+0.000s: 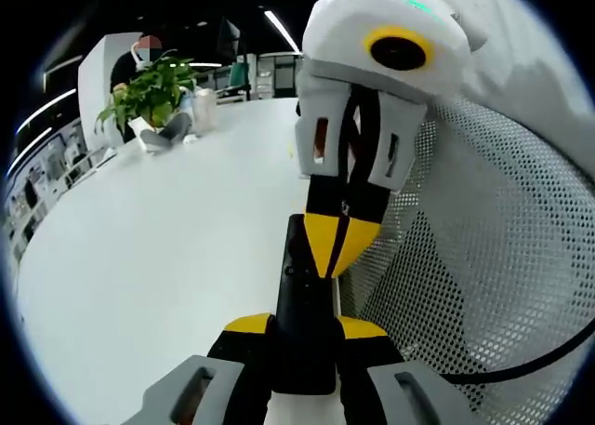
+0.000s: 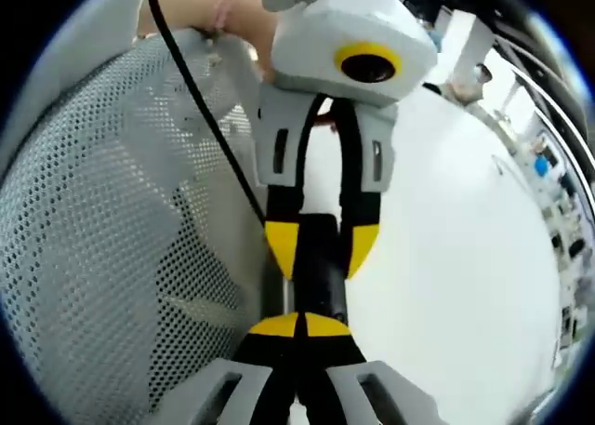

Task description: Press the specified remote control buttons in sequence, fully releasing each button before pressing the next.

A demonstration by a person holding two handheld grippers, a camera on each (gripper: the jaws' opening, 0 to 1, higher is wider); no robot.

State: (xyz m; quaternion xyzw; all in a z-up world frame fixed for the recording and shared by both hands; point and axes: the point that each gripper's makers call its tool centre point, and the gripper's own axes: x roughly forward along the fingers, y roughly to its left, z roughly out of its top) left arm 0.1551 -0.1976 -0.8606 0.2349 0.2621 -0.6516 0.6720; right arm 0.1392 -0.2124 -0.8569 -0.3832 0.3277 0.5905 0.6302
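Observation:
A black remote control [image 1: 302, 290] is held lengthwise over the white table [image 1: 167, 258], with my left gripper [image 1: 304, 325] shut on its near end between the yellow pads. My right gripper [image 1: 331, 250] comes down from the upper right. Its yellow fingertips are closed together and rest on the remote's top face, near the far end. In the right gripper view, my right gripper [image 2: 297, 325] is shut, with its tips against the remote [image 2: 321, 276]. Beyond it, the left gripper [image 2: 321, 244] clamps the remote from both sides. The buttons are hidden.
A white perforated mesh surface [image 1: 502, 258] fills the right side, with a black cable [image 2: 200, 99] running across it. A potted green plant [image 1: 153, 95] and some small items stand at the table's far end. A hand with a pink wristband [image 2: 223, 11] holds the left gripper.

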